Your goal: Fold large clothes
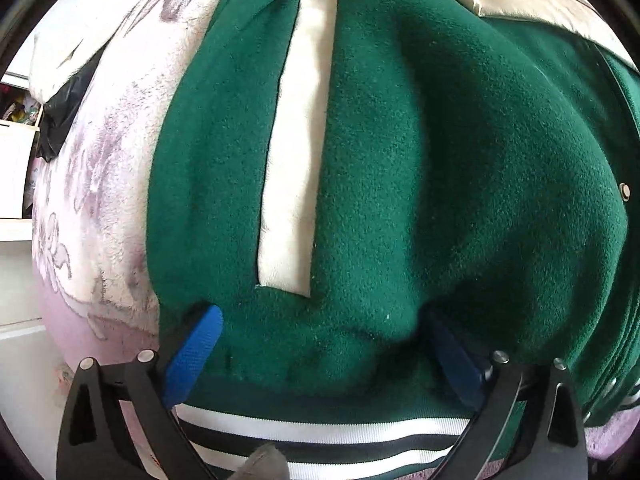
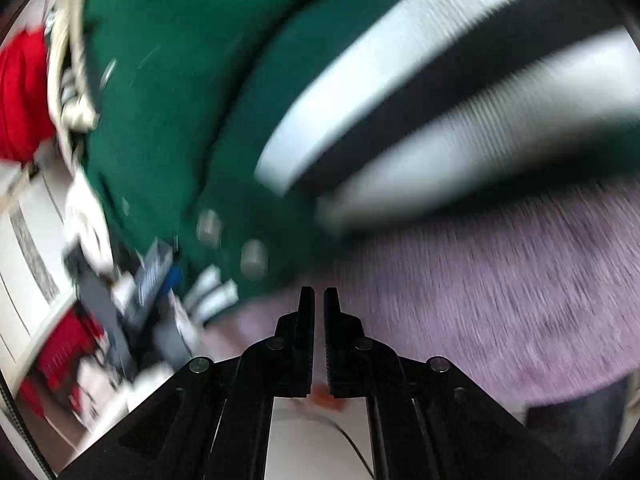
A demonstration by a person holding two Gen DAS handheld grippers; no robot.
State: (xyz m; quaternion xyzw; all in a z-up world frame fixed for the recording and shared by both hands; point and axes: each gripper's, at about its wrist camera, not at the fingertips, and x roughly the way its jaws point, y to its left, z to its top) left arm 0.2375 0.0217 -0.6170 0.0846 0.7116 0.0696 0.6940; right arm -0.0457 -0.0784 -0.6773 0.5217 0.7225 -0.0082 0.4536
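1. Jacket (image 1: 400,160), green with a cream pocket strip (image 1: 296,140), is lying on the pink blanket (image 1: 100,220).
2. I am holding the left gripper (image 1: 320,344) wide open, blue fingertips (image 1: 196,344) pressing into the fabric.
3. I am keeping the right gripper (image 2: 319,296) closed and empty beside the striped hem (image 2: 400,100).

We see a plush blanket (image 1: 100,208) in pale pink and cream with a mauve pattern, spread wide as the underlying surface; in the right wrist view it shows as a blurred lilac pile (image 2: 500,292). At the left of the left wrist view a crumpled black item (image 1: 64,116) lies on the blanket's edge below a white cushion-like mass (image 1: 76,52). In the right wrist view we make out something red (image 2: 22,92) and blurred clutter (image 2: 132,292) we cannot identify.
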